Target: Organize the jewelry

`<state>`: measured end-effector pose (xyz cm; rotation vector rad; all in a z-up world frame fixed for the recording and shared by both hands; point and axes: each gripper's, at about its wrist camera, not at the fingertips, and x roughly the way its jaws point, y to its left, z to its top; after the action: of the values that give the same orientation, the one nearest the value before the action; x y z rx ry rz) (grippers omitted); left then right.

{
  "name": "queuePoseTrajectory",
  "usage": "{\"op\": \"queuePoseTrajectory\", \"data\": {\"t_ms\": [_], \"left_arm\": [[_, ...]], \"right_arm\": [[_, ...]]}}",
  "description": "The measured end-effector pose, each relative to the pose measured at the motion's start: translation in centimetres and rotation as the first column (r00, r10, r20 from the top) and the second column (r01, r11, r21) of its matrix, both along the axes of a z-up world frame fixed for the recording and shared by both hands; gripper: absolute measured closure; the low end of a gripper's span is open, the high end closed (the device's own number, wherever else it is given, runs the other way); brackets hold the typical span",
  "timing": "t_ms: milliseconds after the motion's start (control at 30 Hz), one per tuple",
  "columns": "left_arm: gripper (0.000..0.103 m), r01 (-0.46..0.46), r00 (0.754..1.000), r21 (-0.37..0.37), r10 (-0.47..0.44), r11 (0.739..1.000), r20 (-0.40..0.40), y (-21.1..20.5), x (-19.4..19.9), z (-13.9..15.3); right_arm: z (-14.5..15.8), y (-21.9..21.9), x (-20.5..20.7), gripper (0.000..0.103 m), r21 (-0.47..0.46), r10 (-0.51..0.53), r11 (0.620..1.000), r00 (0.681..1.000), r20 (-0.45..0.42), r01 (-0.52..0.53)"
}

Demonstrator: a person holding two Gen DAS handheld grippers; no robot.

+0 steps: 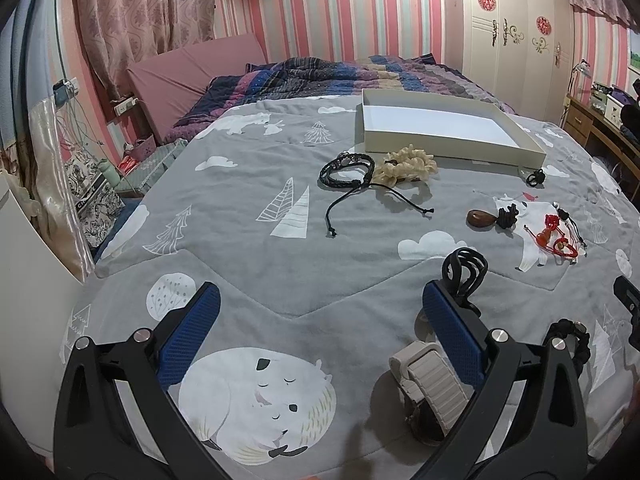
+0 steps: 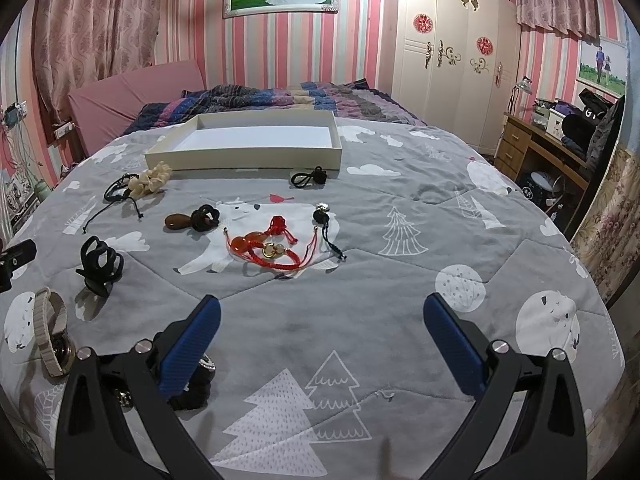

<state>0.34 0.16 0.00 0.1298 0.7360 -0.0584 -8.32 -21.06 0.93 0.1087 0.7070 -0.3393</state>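
An empty white box (image 1: 448,130) (image 2: 244,148) lies far on the grey bed cover. In front of it lie a black cord bracelet (image 1: 346,174) (image 2: 116,190), a cream scrunchie (image 1: 408,166) (image 2: 152,180), a brown pendant (image 1: 482,218) (image 2: 180,221), red cord jewelry (image 1: 554,236) (image 2: 272,246) and a black hair claw (image 1: 464,270) (image 2: 100,262). A beige-strap watch (image 1: 432,384) (image 2: 52,328) lies by my left gripper's right finger. My left gripper (image 1: 320,328) is open and empty. My right gripper (image 2: 320,332) is open and empty; a black bracelet (image 2: 196,384) lies under its left finger.
A small black hair tie (image 2: 308,178) lies by the box's front. A striped quilt (image 1: 340,76) is heaped behind the box. A wardrobe (image 2: 452,52) and a cluttered desk (image 2: 560,140) stand on the right; bags and cables (image 1: 92,184) are on the left.
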Motion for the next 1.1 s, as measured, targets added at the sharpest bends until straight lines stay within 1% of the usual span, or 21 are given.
{"op": "queuePoseTrajectory", "data": {"t_ms": [1100], "left_arm": [[0.003,-0.012,1.000,-0.009,0.012,1.000,-0.011,0.43,0.28,-0.23]], "right_arm": [[-0.45,-0.21,0.50,0.002,0.023,0.002,1.000,1.000,-0.009,-0.002]]}}
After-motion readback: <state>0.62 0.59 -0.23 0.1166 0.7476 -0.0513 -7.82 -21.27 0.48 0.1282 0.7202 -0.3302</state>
